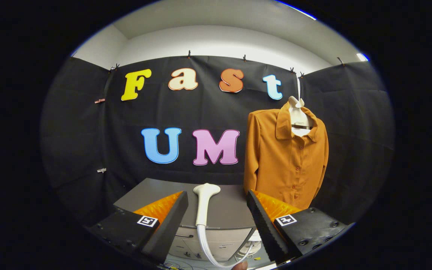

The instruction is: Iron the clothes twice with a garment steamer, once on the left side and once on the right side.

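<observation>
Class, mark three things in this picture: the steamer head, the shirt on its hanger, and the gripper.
steamer head (204,204): gripper view, on its handle, between the open fingers.
orange shirt (281,165): gripper view, on its front left of the buttons.
gripper (218,210): gripper view, midway between its fingertips.

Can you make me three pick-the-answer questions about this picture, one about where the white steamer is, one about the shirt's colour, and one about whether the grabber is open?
1. Where is the white plastic garment steamer head?
A. Lying on the grey cabinet top, between the open fingers
B. Hanging on the shirt
C. On the floor

2. What colour is the long-sleeved buttoned shirt on the white hanger?
A. Blue
B. Orange-brown
C. Green

3. What is the gripper doing?
A. Squeezing the steamer
B. Open, holding nothing
C. Pinching the shirt

Answers: 1 A, the steamer lies on the cabinet with a finger apart on each side. 2 B, the cloth is orange-brown. 3 B, the fingers stand wide apart and touch nothing.
</observation>
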Demonstrator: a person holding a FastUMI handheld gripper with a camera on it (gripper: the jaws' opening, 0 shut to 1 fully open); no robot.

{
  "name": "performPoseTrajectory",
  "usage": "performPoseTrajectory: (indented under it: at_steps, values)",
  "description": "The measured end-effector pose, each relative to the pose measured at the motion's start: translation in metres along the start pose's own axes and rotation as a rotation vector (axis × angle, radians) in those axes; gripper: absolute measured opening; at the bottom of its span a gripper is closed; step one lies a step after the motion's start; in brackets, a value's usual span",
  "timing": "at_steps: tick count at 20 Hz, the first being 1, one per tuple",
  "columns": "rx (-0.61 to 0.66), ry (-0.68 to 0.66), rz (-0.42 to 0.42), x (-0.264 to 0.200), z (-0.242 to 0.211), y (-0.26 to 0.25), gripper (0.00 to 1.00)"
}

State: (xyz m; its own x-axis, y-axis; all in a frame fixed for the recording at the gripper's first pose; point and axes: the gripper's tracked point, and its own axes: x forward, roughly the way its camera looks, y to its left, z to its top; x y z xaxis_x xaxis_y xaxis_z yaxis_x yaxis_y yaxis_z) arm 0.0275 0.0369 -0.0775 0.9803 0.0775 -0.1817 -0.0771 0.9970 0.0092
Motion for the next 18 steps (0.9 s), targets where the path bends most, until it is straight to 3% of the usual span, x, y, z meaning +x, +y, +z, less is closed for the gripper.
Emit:
performPoseTrajectory:
  at_steps: [9,14,16,18]
  values:
    - [0.02,0.367,0.036,0.081,-0.118,0.031,0.98]
    - [0.014,0.486,0.038,0.124,-0.167,0.052,0.99]
    - [0.006,0.505,0.033,0.143,-0.178,0.054,0.94]
    - [-0.012,0.54,0.021,0.155,-0.192,0.057,0.82]
